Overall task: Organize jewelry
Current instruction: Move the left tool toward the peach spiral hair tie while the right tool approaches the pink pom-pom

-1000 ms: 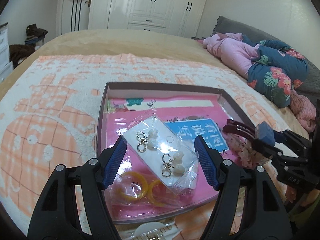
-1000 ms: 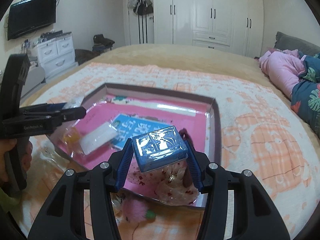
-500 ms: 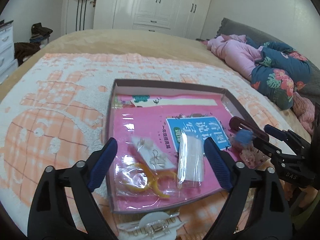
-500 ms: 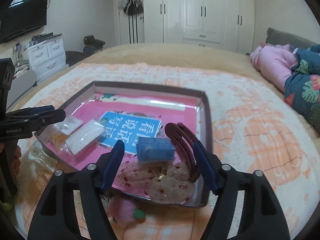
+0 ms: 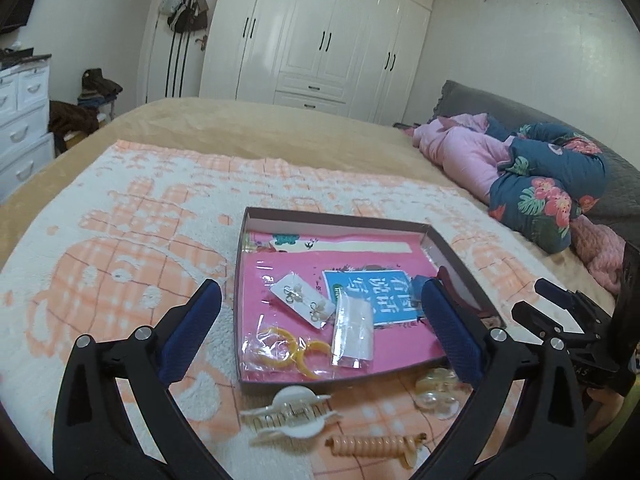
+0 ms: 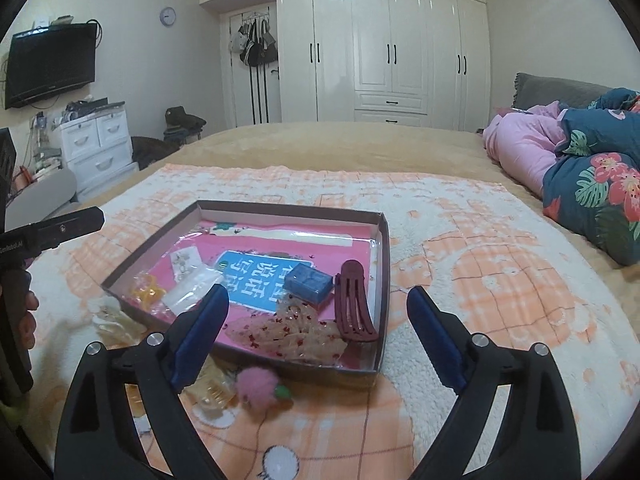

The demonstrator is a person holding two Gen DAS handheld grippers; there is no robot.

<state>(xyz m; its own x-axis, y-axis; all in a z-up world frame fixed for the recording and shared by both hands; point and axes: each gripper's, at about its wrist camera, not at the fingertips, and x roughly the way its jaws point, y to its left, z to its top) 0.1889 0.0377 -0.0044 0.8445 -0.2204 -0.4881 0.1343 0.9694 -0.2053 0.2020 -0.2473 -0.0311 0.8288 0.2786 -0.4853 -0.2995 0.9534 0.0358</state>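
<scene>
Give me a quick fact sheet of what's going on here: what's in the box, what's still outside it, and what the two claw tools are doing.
Setting: blanket on a bed
Container: shallow box
In box: earring card, yellow rings, blue case, maroon hair clip
Outside box: white claw clip, peach coil tie, pink pompom
Left gripper: opening, nothing between the jaws
Right gripper: opening, nothing between the jaws

Left claw's far finger [image 5: 448, 330] hides the blue box and most of the dark red clip. Right claw's near finger [image 6: 200, 330] covers the tray's [image 6: 376, 256] front corner; beneath it, small pale pieces too blurred to identify.
</scene>
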